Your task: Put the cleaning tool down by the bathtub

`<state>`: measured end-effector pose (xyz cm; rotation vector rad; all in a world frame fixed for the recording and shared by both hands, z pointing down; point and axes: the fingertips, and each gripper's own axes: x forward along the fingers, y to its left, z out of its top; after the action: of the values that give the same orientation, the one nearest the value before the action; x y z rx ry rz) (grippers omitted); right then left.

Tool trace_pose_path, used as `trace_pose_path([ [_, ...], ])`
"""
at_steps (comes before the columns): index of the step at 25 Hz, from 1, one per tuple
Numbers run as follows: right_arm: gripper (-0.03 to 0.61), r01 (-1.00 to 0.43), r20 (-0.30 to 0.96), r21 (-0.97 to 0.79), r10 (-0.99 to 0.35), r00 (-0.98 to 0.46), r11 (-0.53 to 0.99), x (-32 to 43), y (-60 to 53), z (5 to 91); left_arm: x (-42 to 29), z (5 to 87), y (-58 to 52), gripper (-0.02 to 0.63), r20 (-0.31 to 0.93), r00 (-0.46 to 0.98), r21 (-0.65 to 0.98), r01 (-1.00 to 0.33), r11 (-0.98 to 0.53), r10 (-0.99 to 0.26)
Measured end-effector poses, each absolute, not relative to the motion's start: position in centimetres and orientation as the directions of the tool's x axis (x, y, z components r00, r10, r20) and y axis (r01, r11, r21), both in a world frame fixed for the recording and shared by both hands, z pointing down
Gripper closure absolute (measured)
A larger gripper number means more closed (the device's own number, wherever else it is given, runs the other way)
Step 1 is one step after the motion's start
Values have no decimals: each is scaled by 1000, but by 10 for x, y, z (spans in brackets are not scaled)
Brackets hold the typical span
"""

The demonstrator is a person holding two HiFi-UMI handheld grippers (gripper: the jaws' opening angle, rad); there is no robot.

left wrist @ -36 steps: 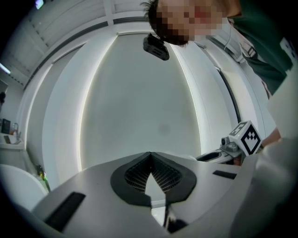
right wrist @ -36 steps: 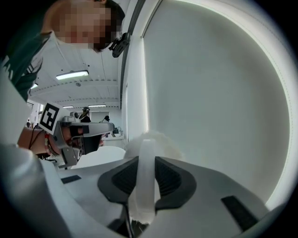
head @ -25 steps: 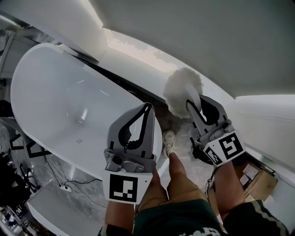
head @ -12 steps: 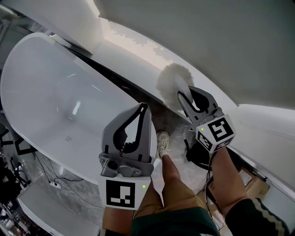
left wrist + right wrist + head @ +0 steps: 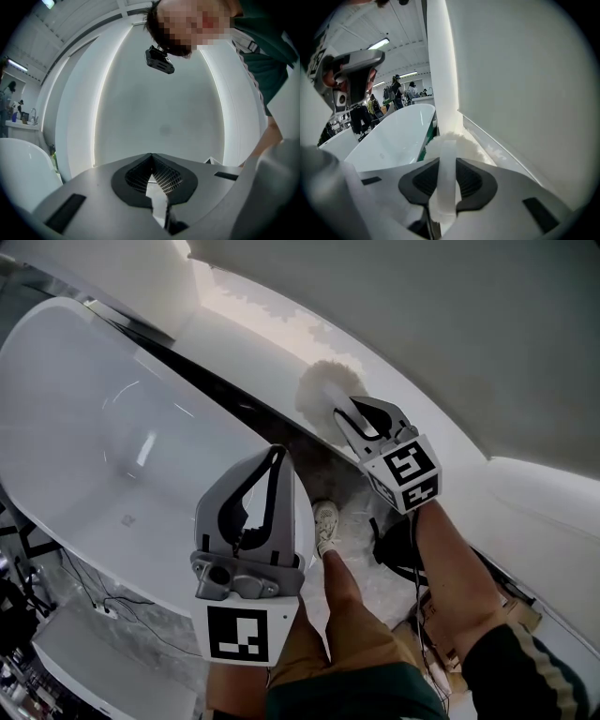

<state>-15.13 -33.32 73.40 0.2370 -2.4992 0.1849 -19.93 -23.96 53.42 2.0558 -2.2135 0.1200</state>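
The cleaning tool is a white fluffy duster (image 5: 317,390) on a flat white handle (image 5: 446,178). My right gripper (image 5: 343,410) is shut on that handle and points down at the gap between the white bathtub (image 5: 103,418) and the white ledge (image 5: 253,338). In the right gripper view the fluffy head (image 5: 466,145) sticks out past the jaws, beside the bathtub (image 5: 393,136). My left gripper (image 5: 275,452) hovers over the tub's near rim, its jaws shut with nothing between them; in its own view the left gripper (image 5: 151,155) faces the wall.
A person's bare leg and white shoe (image 5: 325,521) stand on the marbled floor between the tub and ledge. A cardboard box (image 5: 511,615) lies at the lower right, cables (image 5: 94,606) at the lower left. People stand far off (image 5: 398,89).
Both grippers have sunk. The right one carried the duster up and to the left in the picture, closer to the ledge beside the tub. The left gripper drifted slightly left.
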Motion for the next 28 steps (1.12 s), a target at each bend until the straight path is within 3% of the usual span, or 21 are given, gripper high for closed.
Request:
trace_pose_path([
  [28, 479, -120, 827, -62, -16, -563, 991, -208, -361, 877, -229, 574, -233, 604, 197, -67, 69, -994, 83, -978],
])
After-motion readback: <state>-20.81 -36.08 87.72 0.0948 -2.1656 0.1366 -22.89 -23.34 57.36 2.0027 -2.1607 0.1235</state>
